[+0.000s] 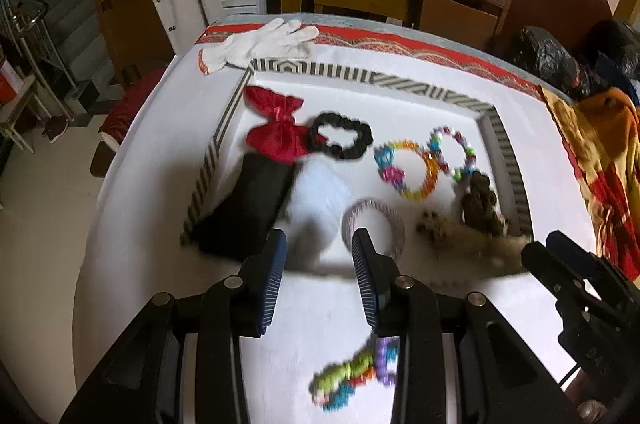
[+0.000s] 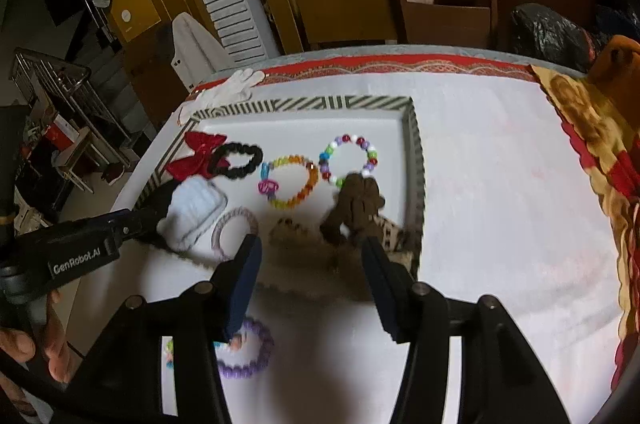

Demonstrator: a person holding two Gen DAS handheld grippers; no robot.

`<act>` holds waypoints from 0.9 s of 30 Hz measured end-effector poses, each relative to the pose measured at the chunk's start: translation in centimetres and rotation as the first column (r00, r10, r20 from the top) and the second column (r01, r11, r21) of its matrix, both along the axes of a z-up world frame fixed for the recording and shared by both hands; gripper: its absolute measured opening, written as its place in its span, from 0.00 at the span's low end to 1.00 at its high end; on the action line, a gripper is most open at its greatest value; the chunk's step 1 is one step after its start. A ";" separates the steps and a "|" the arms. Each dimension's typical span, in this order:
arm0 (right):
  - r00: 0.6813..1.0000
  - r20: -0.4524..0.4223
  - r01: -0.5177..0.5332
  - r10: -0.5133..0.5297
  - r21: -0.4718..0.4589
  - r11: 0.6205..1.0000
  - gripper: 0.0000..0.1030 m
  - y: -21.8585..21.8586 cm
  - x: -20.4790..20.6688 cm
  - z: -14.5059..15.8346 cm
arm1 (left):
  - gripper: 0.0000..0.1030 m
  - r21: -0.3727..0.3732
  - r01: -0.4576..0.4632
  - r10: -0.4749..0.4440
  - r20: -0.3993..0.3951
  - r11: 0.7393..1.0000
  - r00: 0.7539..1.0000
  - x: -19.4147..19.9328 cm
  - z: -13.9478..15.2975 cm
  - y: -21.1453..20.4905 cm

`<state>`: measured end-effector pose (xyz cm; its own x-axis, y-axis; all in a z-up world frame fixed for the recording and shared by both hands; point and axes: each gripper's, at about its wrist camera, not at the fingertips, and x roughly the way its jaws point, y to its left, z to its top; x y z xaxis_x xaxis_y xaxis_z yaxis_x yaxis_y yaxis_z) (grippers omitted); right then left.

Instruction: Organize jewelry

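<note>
On the left we see a white glove (image 1: 264,42) lying at the far corner of the white-clothed table (image 2: 500,184), just outside the striped-rimmed tray (image 1: 360,74). Inside the tray, from its left side, lie a red drawstring pouch (image 1: 276,130), a black pouch (image 1: 248,208) and a pale blue pouch (image 1: 320,200). Next come a black scrunchie (image 1: 340,140), a grey ring-shaped bracelet (image 1: 380,224), an orange-and-yellow bead bracelet (image 2: 294,182) and a multicoloured bead bracelet (image 2: 350,160). At the tray's right end sits a heap of brown furry pieces (image 2: 356,208); what they are we cannot tell.

Our left gripper (image 1: 320,252) hangs over the tray's near edge, jaws apart, nothing between them. Our right gripper (image 2: 312,264) is likewise spread and empty above the brown heap. Near us, outside the tray, a purple bead bracelet (image 2: 248,352) rests on the cloth, with a green-and-blue beaded piece (image 1: 340,380) beside it.
</note>
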<state>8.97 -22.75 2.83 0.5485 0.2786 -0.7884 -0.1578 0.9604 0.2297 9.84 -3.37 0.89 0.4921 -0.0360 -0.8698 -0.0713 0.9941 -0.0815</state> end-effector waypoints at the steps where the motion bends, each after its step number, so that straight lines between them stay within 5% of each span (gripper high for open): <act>1: 1.000 -0.003 -0.001 0.001 0.003 1.000 0.53 0.0 -0.5 -0.1 | 0.43 0.007 -0.001 0.001 0.000 1.000 1.000 -0.5 -0.1 -0.1; 27: 0.997 0.018 -0.078 0.078 -0.011 0.997 0.58 -1.0 -11.3 2.5 | 0.43 0.044 -0.053 0.051 0.045 0.998 0.998 -12.4 2.1 -2.0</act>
